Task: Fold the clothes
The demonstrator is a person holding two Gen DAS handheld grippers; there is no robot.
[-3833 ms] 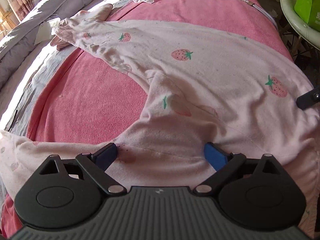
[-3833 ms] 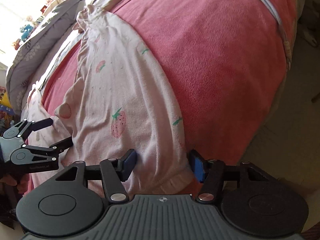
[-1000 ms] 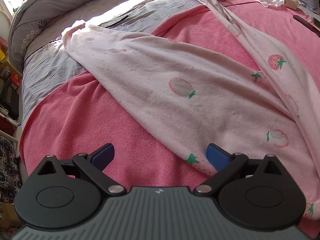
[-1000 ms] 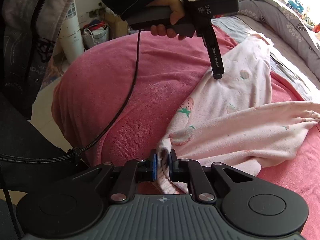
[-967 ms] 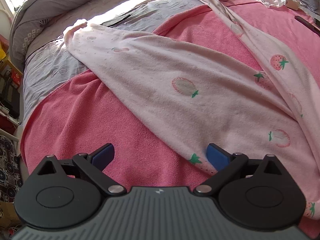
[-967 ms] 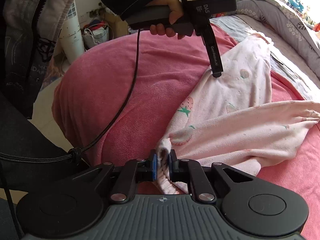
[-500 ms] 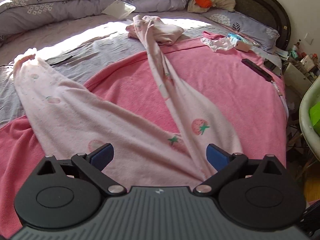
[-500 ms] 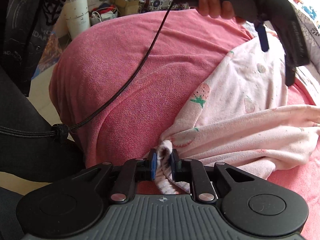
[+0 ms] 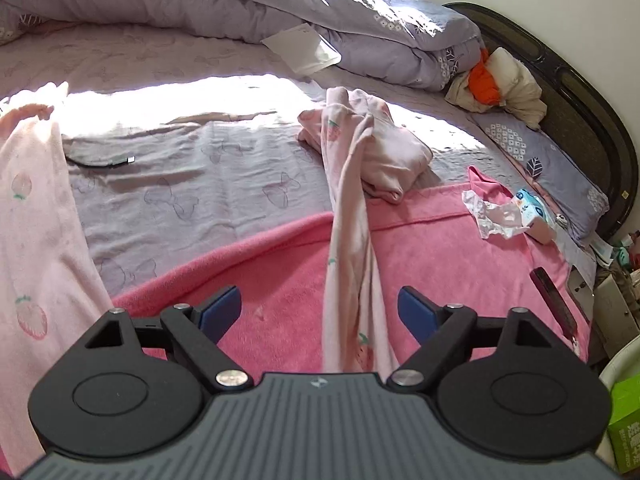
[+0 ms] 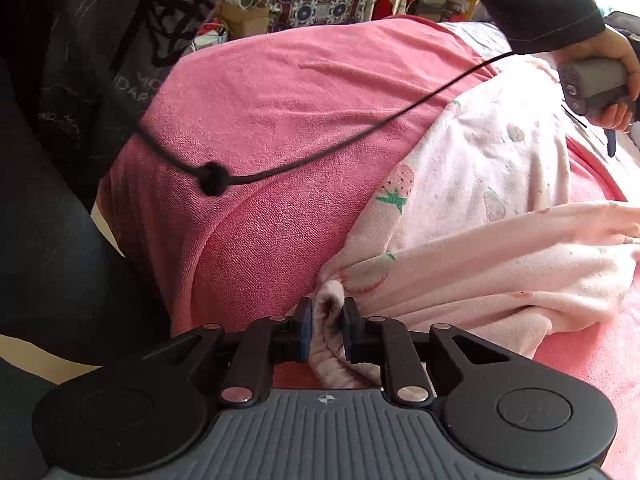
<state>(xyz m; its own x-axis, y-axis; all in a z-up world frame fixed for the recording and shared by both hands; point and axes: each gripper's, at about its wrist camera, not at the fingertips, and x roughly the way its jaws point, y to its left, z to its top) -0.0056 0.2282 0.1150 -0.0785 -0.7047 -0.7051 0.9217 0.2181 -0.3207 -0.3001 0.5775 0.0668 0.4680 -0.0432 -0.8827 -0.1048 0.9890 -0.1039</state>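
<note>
Left gripper (image 9: pixel 320 308) swings off garment's body, now aims along stretched leg (image 9: pixel 348 240) toward headboard; jaws wide, just narrowing, pads clear of cloth lying between them. Likely lining up next grab. Right gripper (image 10: pixel 325 330) clamps bunched hem of pink strawberry pyjamas (image 10: pixel 480 200) on pink blanket (image 10: pixel 260 120). Green box (image 9: pixel 626 420): writing unreadable.

The near end of the pink trouser leg (image 9: pixel 348 280) vanishes behind the left gripper's body. The other leg (image 9: pixel 36 216) is cut off by the left edge. In the right wrist view, the hand (image 10: pixel 618 80) holding the left gripper's handle runs off the right edge, and the waistband (image 10: pixel 332 344) disappears under the right gripper's body.
</note>
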